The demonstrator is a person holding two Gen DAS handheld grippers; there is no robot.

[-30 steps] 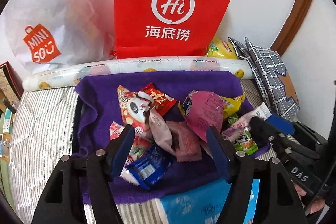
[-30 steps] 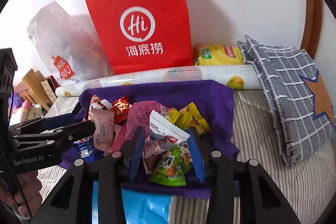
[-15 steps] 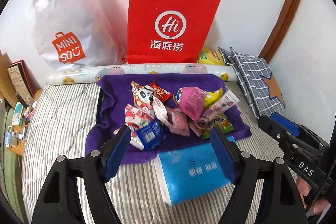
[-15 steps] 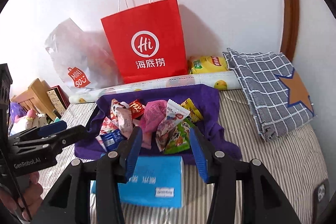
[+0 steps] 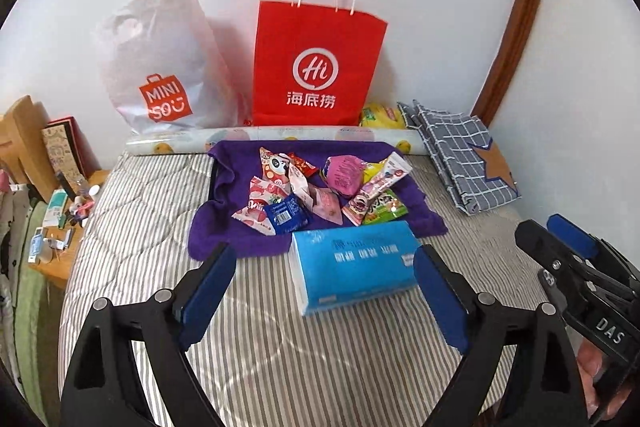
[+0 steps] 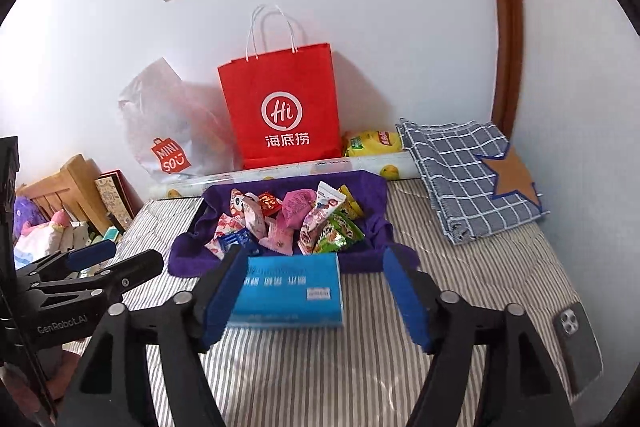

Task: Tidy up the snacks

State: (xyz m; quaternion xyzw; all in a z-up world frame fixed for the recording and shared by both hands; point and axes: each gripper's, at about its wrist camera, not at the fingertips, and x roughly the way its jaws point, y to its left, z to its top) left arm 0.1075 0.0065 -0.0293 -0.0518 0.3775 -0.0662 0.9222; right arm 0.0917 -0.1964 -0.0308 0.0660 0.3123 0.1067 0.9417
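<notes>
The left gripper (image 5: 324,301) grasps nothing, its jaws opening with only striped bedding and the corner of the blue box (image 5: 354,265) between them. The right gripper (image 6: 316,301) is likewise empty, jaws opening, the box seen through their gap but untouched. Both hang in front of the box, on the side away from the wall.

The snacks (image 5: 320,193) lie heaped on the purple cloth (image 5: 224,231), just behind the box. The heap is the main risk: packets overlap, so a closing pinch is likely to catch two wrappers, or drag a neighbour off the cloth onto the bed. The wrappers look slick and puffy and could squirt out of the pads. The box stands between grippers and heap, so a low reach may knock it. The two grippers are near each other and could collide over one heap. The phone (image 6: 578,347), right of the box, could be bumped by the right gripper.

Counted: two grippers, one box, one cloth, one phone. Behind the cloth, one red bag (image 5: 316,67), one white bag (image 5: 160,67), one yellow packet (image 6: 372,143). Snack packets on the cloth number roughly ten; overlap prevents a firm count.
</notes>
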